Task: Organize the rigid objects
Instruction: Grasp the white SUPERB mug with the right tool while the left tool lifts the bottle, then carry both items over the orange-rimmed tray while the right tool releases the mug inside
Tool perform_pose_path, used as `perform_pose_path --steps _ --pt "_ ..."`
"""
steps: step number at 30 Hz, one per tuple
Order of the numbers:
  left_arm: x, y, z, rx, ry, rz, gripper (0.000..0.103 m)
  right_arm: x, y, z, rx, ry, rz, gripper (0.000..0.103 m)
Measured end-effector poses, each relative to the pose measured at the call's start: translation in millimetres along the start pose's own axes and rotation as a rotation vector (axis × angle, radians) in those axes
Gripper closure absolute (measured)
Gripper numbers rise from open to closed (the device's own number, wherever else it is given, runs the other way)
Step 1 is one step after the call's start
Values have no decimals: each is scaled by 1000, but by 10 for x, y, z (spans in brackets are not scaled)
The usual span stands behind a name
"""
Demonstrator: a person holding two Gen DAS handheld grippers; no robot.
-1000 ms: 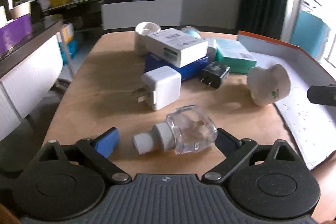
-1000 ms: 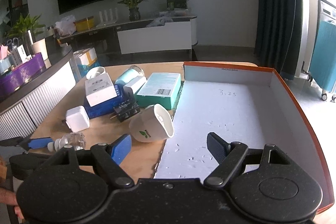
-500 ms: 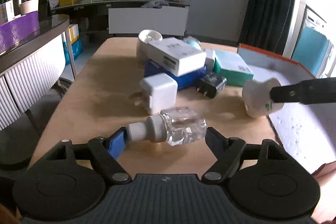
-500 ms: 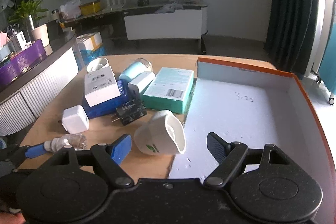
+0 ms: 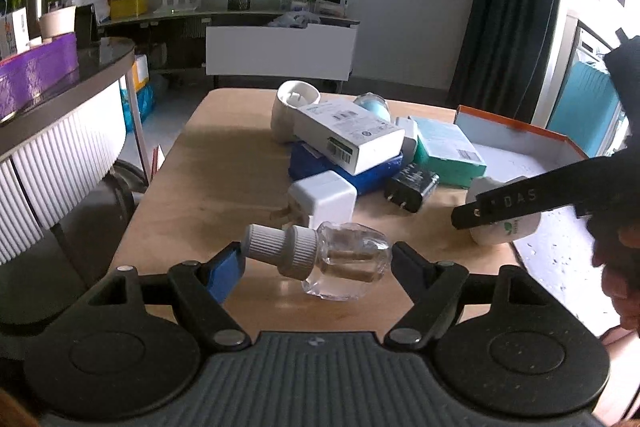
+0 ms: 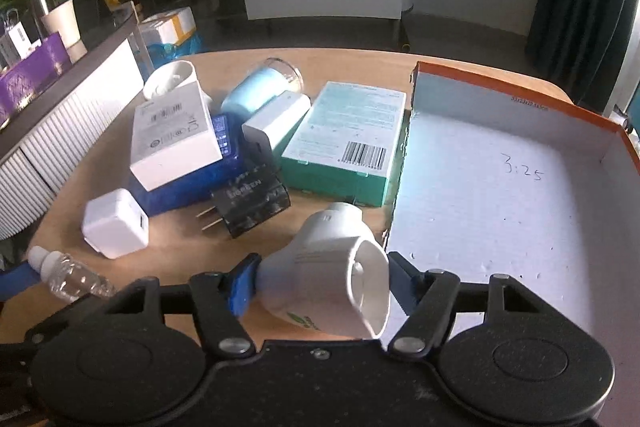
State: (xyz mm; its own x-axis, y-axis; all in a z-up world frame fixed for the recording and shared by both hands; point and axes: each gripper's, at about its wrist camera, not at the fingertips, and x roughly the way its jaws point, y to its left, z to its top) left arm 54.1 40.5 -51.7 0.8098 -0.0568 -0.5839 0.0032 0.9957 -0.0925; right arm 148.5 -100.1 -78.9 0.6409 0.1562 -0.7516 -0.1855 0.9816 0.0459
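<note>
Teal box (image 6: 344, 135), blue box (image 6: 192, 187), black plug (image 6: 252, 203), orange-rimmed white tray (image 6: 500, 211).

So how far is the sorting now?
Nothing is in the tray yet. In hand: the left gripper holds the clear bottle; the right gripper's jaws are closing around the white plug-in. Left on the table: boxes, chargers, the blue jar.

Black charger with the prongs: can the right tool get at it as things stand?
Probably not yet. The right tool is closing around the white cone-shaped plug-in, which fills the gap between its jaws. The black charger lies just beyond, its top uncovered, so the way looks free once that is set down.
</note>
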Motion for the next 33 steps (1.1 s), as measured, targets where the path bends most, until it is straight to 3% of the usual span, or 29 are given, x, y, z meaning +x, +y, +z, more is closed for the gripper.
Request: perform_pose_path --steps 6,17,33 --pt "25 64 13 -27 -18 -4 23 -263 -21 -40 26 -58 41 23" --pt "-137 3 165 -76 -37 -76 23 -781 -68 -114 56 -160 77 25" --pt "-223 -537 615 -45 -62 -217 23 -1450 -579 -45 140 -313 -20 25"
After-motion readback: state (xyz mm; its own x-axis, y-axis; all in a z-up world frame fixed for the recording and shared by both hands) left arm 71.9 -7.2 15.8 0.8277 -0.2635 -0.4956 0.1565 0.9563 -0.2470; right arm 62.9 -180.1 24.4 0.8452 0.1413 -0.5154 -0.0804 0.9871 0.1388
